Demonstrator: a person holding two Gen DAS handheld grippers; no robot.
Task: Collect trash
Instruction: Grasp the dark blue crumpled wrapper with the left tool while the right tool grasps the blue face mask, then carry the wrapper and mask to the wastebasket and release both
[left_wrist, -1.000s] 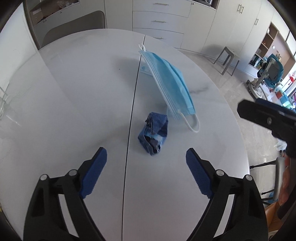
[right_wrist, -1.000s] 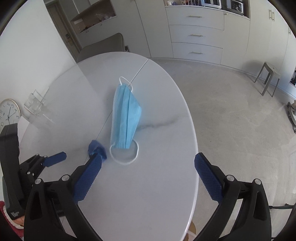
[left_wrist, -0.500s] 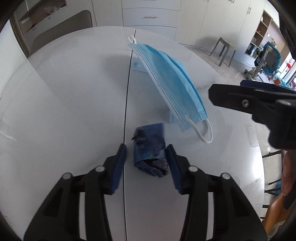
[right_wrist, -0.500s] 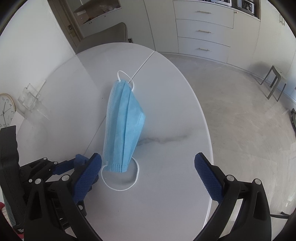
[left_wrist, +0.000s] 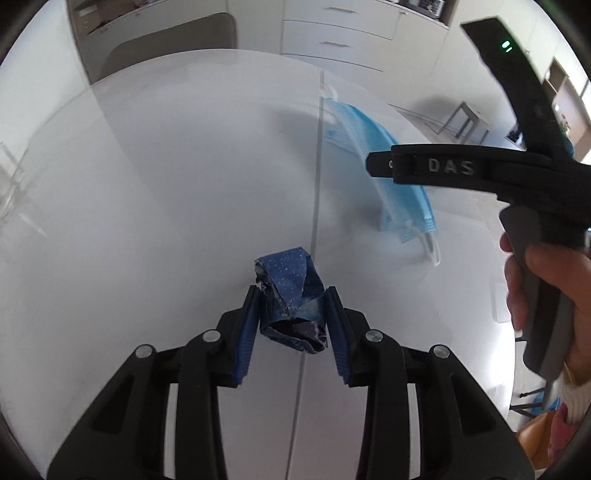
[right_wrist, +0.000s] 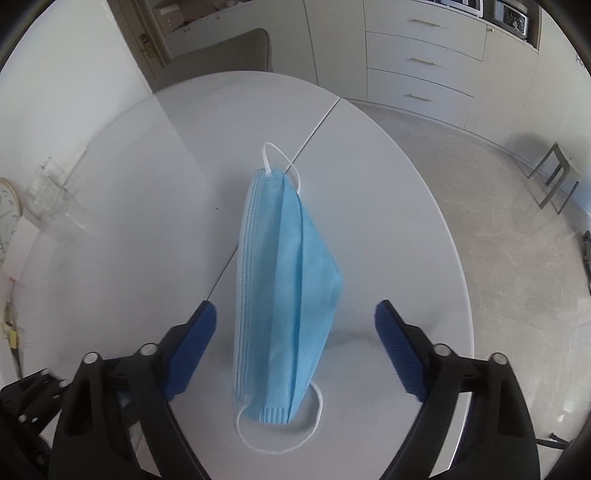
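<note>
The left gripper (left_wrist: 291, 314) pinches a crumpled dark-blue speckled wrapper (left_wrist: 290, 306) above the white oval table (left_wrist: 147, 184). The right gripper (right_wrist: 295, 350) is spread wide around a folded light-blue pleated face mask (right_wrist: 284, 288) lying farther along the tabletop

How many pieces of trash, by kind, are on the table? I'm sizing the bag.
Crumpled dark blue wrapper: 1, between the closed jaws of the left gripper
Light blue face mask: 1, between the open jaws of the right gripper
Total: 2
</note>
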